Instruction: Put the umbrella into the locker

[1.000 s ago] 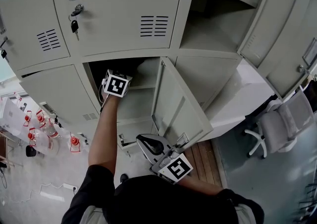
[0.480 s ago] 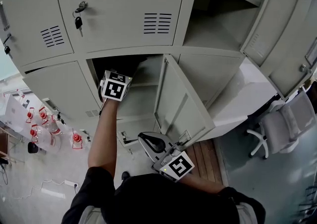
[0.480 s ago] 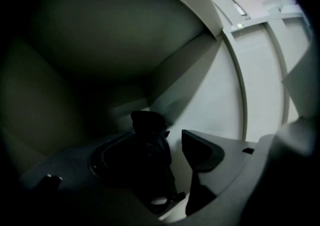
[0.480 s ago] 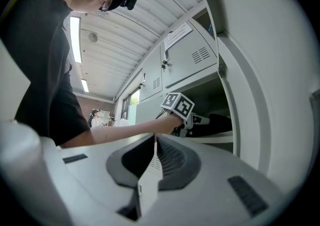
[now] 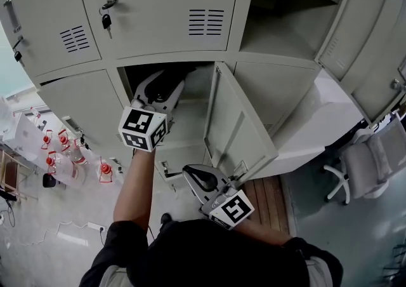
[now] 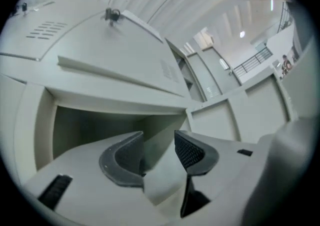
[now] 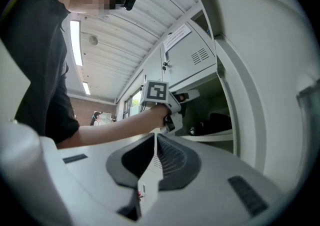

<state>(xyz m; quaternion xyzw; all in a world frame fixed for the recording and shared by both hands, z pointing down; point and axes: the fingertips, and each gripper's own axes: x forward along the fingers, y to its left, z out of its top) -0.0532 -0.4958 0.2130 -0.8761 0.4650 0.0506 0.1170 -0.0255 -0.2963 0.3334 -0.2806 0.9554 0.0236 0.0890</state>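
The black umbrella [image 7: 218,121] lies on the shelf inside the open lower locker [image 5: 190,98], as the right gripper view shows. My left gripper [image 5: 163,86] hovers just in front of that opening and points into it. Its jaws have just been closing, and they stand apart with nothing between them [image 6: 159,142]. The left gripper [image 7: 186,97] is also in the right gripper view, a little way from the umbrella. My right gripper [image 5: 198,176] hangs low beside the locker's door, its pads pressed together on nothing [image 7: 154,142].
The locker's door [image 5: 238,120] stands swung open to the right of the compartment. A key hangs in the shut door above [image 5: 105,20]. Another locker [image 5: 279,25] is open at the upper right. An office chair [image 5: 361,165] stands at the right, and red-capped bottles [image 5: 63,152] on the floor at the left.
The left gripper has drawn back out of the locker and risen toward the camera; its jaws now show in front of the opening. The right gripper has stayed in place.
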